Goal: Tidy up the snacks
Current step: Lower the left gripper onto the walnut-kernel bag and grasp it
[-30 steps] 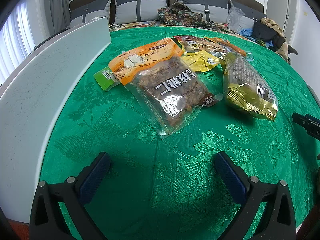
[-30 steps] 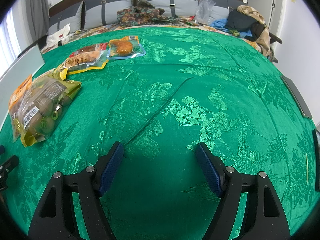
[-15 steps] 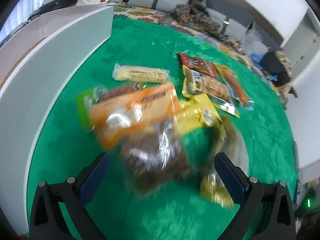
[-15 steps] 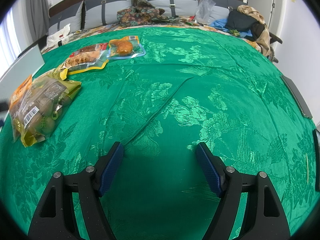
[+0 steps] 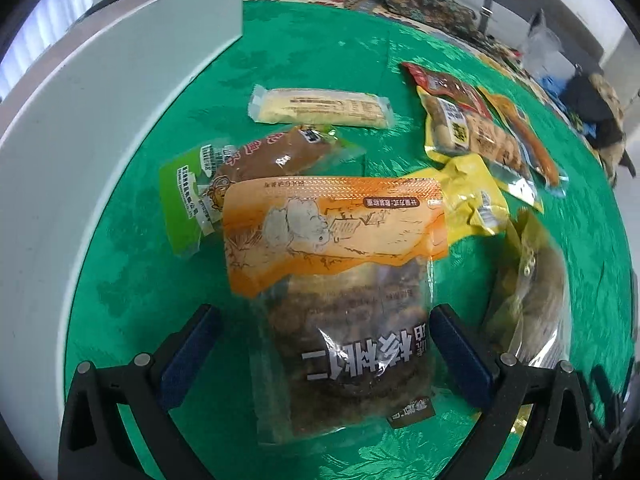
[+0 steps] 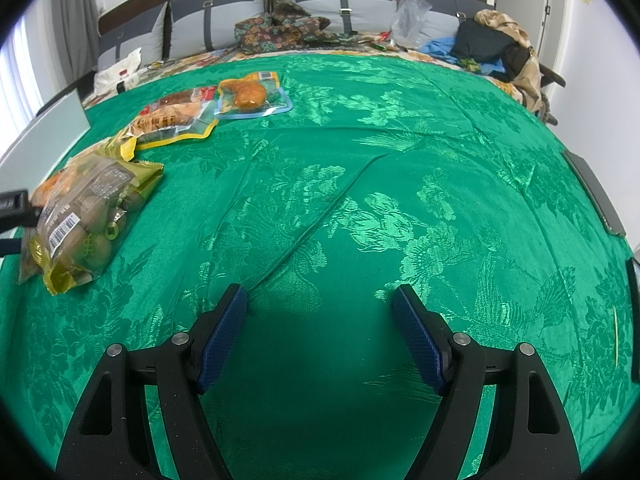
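Straddling the clear plastic pouch of dark walnut pieces with the orange header [image 5: 344,296], left gripper [image 5: 326,336] spread wide and empty; pouch flat on the green brocade cloth [image 5: 120,264], long axis running straight ahead between the blue pads, no contact visible. Right gripper [image 6: 320,320] also spread, empty, over bare cloth, well apart from the snacks and much the farther. Counted in the left view: eight packets, one white board [image 5: 92,92].
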The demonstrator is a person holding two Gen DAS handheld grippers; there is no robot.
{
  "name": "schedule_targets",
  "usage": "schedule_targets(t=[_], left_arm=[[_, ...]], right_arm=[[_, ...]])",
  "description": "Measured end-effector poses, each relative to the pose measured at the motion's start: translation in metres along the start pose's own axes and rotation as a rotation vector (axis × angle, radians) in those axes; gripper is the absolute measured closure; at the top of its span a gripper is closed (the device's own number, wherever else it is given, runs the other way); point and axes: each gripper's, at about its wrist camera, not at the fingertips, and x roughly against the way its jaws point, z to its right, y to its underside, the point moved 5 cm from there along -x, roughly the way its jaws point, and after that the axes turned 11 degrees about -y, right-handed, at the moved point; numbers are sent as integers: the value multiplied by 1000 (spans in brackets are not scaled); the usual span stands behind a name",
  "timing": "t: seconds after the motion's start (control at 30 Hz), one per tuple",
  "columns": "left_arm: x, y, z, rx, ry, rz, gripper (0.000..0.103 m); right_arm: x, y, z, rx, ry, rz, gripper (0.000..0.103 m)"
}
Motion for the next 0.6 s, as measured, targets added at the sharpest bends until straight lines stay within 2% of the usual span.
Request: schedule_targets(t=[0.23,0.37,0.53,0.6], left_arm=[[2,1,13,11,-9,-30,0],[2,1,17,22,-20,-9,0],[2,0,14,-10,10,13,0],[2,0,12,-51,20,17,0]], right_arm=[[0,0,0,0,0,0,24],[0,0,0,0,0,0,24],[0,0,0,0,0,0,24],[0,0,1,0,0,0,24]])
